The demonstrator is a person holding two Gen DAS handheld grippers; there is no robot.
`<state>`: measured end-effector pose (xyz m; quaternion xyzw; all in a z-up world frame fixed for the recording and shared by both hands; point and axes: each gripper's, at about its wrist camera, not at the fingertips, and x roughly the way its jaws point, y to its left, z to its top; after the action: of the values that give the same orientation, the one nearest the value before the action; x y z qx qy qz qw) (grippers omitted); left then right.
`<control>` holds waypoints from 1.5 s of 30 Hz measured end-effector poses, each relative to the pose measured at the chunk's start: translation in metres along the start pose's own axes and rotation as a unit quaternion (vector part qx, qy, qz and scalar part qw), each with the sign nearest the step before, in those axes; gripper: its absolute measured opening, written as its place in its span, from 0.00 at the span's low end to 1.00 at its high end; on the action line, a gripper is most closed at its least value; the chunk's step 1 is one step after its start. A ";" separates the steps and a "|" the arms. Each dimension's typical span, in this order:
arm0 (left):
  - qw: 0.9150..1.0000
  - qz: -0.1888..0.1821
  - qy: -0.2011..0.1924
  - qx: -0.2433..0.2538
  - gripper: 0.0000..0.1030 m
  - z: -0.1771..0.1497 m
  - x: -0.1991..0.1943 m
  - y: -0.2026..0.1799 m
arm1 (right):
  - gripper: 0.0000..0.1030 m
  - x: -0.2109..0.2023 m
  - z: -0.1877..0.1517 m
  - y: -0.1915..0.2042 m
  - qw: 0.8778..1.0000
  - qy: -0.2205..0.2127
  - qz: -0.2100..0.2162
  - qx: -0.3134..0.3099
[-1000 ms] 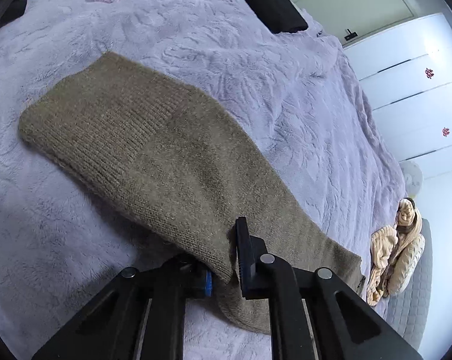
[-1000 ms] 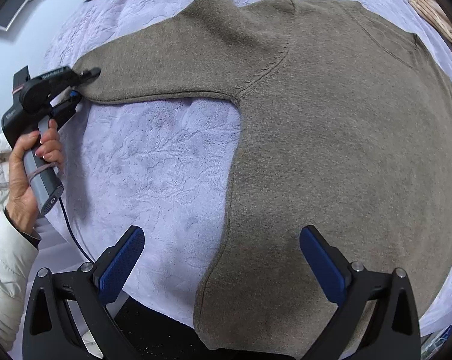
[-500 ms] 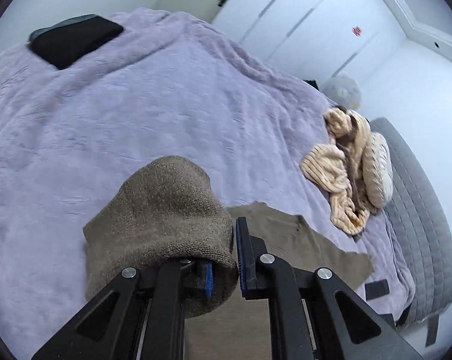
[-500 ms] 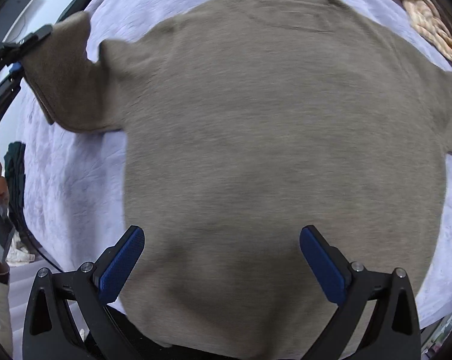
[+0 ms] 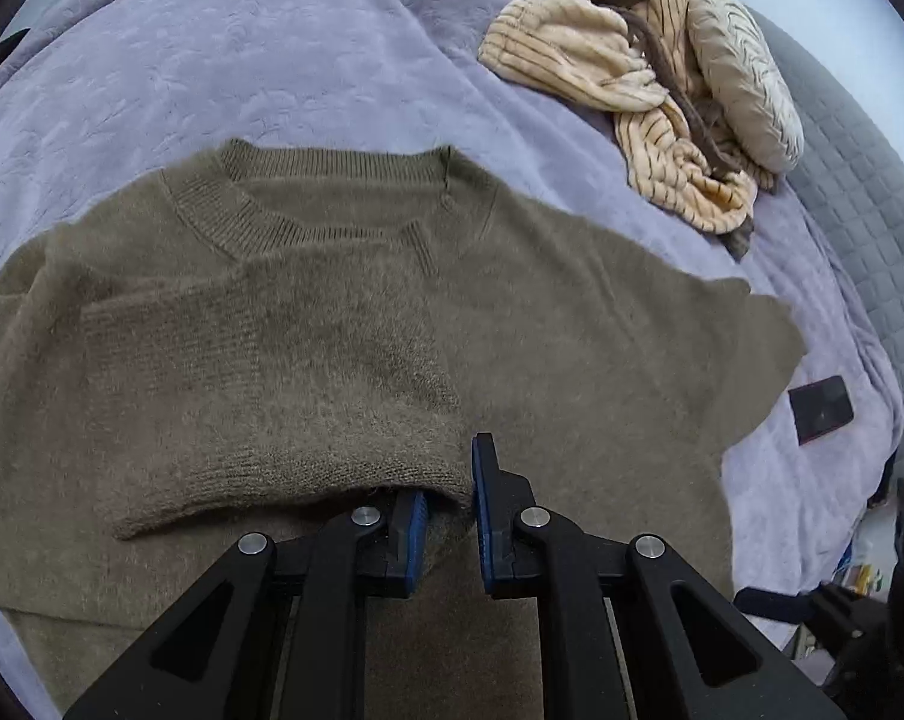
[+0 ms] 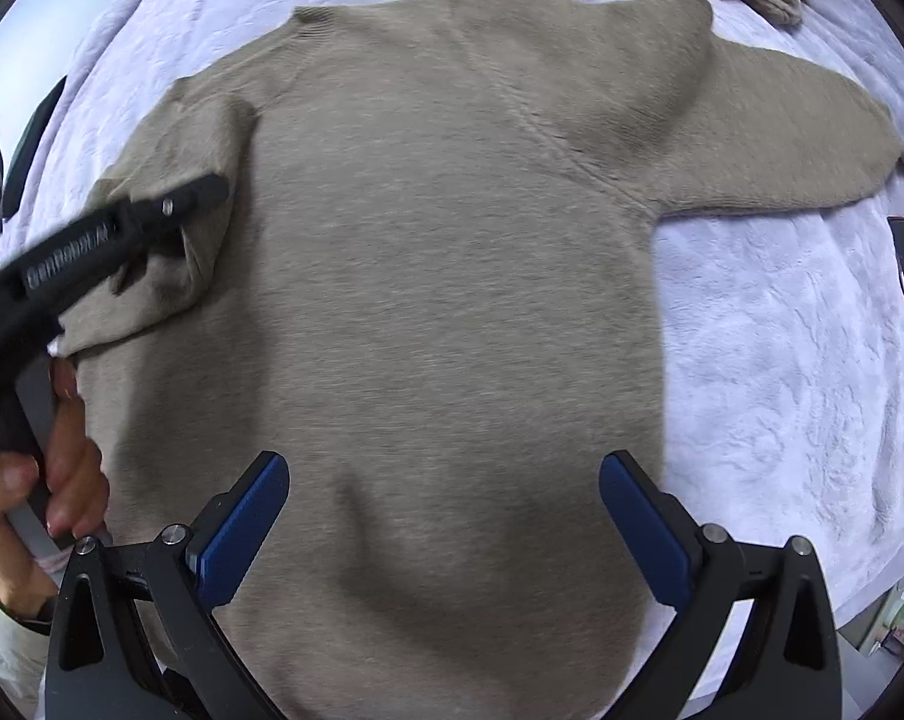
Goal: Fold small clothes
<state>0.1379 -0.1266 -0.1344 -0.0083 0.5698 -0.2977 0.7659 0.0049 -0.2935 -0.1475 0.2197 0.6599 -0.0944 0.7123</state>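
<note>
The left gripper [image 5: 449, 516] is nearly closed, its blue pads pinching the ribbed cuff of the sweater's sleeve [image 5: 284, 396]. That sleeve is doubled across the chest of the brown sweater [image 5: 571, 324], its cuff edge lying below the collar [image 5: 326, 204] and near the sweater's middle. The gripper points steeply down at the sweater.

In the right wrist view the same gripper [image 6: 203, 192] reaches in over the sweater's left shoulder, and the hand [image 6: 44, 480] holding its handle sits beside the sweater's left edge, fingers curled around the grip.

The right gripper [image 6: 446, 516] stands wide apart, nothing between its blue pads; it hovers over the lower half of the sweater [image 6: 452, 300] and points almost straight down. Whether its fingertips touch the knit cannot be told.

The sweater lies flat, front up, on the lilac blanket [image 5: 272, 60]. Its other sleeve [image 6: 781, 144] stretches out to the sweater's right side. A dark phone [image 5: 820, 408] lies on the blanket just beyond that sleeve. A heap of cream striped clothes [image 5: 601, 60] rests on the blanket beyond the sweater's collar, well apart from it.
</note>
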 end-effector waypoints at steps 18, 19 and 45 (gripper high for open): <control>0.964 0.238 -0.009 -0.115 0.85 -0.078 -0.093 0.151 | 1.00 -0.007 0.065 0.183 0.920 -0.150 -0.108 -0.346; 0.963 0.246 -0.002 -0.111 0.85 -0.080 -0.089 0.154 | 1.00 0.000 0.062 0.196 0.903 -0.158 -0.129 -0.379; 0.942 0.305 -0.019 -0.137 0.85 -0.066 -0.082 0.186 | 0.25 0.033 0.129 -0.066 0.978 -0.090 0.164 0.095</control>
<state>0.1485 0.0858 -0.1518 0.0558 0.5659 0.0309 0.8220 0.0964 -0.4035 -0.1880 0.3824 0.5359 -0.0585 0.7504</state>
